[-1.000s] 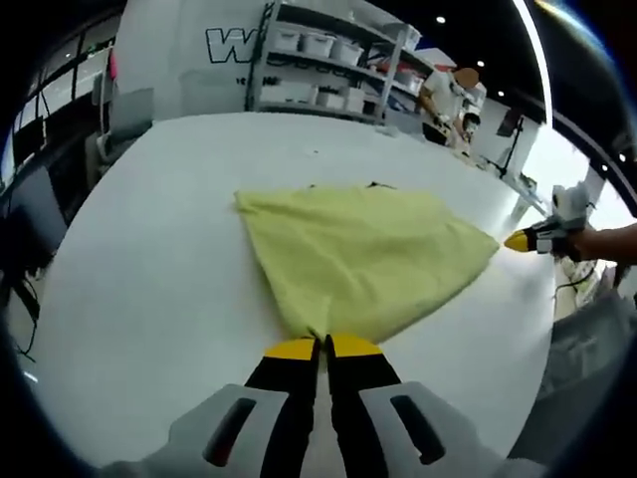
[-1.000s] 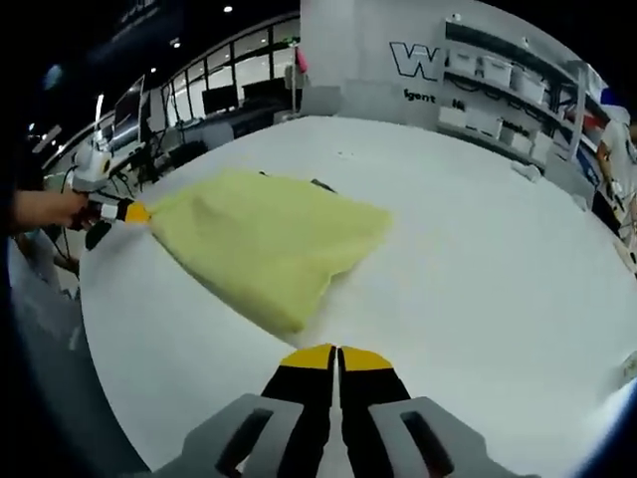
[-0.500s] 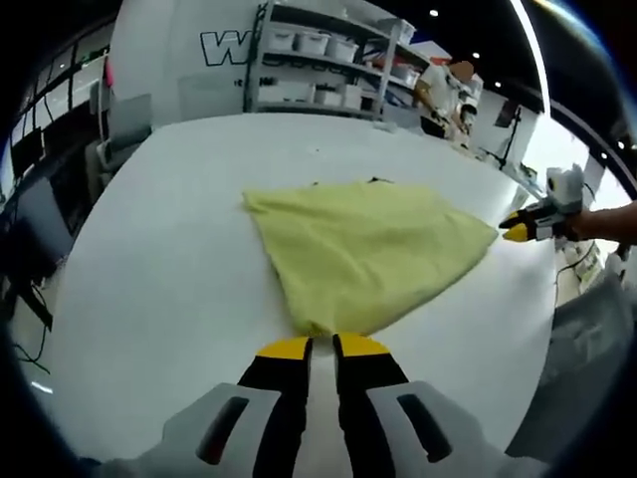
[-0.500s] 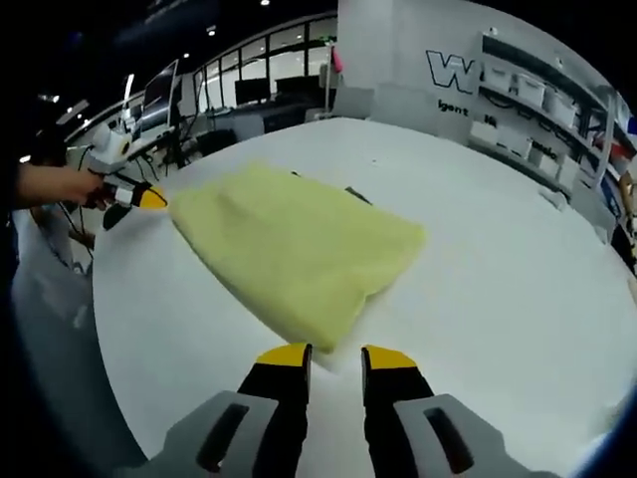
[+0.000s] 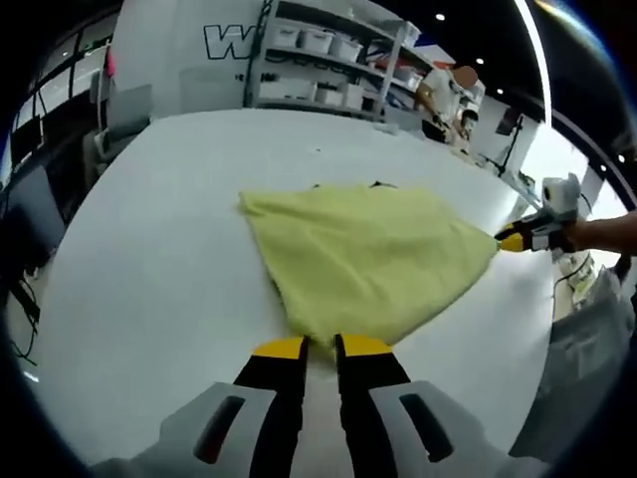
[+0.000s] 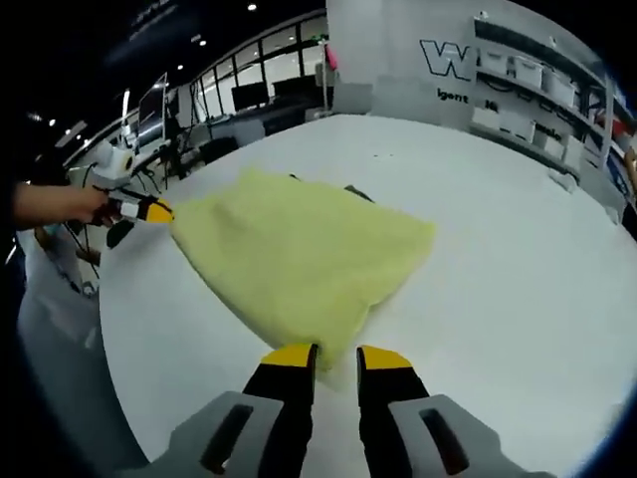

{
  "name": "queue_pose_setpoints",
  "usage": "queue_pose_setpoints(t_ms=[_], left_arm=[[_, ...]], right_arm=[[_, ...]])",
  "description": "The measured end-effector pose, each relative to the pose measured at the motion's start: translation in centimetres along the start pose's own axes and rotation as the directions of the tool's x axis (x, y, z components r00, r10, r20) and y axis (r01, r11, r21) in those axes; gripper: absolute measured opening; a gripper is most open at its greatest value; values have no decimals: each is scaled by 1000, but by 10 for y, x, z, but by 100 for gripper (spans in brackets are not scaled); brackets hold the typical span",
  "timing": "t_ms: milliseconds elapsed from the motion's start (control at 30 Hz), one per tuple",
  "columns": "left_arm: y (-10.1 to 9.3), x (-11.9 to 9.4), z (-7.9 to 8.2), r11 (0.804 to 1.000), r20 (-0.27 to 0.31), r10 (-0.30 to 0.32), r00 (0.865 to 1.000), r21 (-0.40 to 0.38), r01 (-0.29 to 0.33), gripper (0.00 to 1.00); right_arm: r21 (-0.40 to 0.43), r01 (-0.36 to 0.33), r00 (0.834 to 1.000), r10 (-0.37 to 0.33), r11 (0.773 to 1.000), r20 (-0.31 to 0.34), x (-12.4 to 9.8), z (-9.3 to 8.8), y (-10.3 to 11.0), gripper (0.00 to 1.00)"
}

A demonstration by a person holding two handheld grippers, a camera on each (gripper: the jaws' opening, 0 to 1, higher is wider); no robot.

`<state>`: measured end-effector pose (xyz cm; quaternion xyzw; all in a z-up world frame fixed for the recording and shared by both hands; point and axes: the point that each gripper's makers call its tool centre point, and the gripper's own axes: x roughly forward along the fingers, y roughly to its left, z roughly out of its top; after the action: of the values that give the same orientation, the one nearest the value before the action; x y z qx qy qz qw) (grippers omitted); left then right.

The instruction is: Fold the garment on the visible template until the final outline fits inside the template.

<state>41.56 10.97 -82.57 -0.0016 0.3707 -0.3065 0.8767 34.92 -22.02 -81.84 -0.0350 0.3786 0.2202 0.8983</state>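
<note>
Left gripper view: a pale yellow garment lies folded on the white table, roughly triangular, softly wrinkled, narrowing toward the left gripper. Its jaws stand slightly apart, the cloth's near corner at their tips; whether they pinch it I cannot tell. The right gripper touches the far right corner.

Right gripper view: the right gripper's jaws, somewhat parted, straddle the near corner, not clamped. The left gripper meets the far left corner.

I see a white table under everything. Behind it stand shelves of bins, with a person beside them.
</note>
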Motion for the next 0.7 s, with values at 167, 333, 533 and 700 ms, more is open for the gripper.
queue_pose_setpoints(t_ms=[167,333,533,700], left_arm=[[-4,0,-1,1000,-6,0,1000,10,0,4],[-5,-7,-8,1000,-12,2,1000,15,-2,3],[-10,-16,-13,1000,0,-1,1000,14,1,3],[-15,-22,-19,1000,1,-4,1000,27,4,3]], right_arm=[[26,-12,1000,12,1000,-9,-2,-5,4,0],[65,-8,1000,8,998,-2,-6,-10,5,0],[81,-1,1000,-1,997,16,-11,-11,6,0],[72,1,1000,-2,997,18,-16,-13,8,0]])
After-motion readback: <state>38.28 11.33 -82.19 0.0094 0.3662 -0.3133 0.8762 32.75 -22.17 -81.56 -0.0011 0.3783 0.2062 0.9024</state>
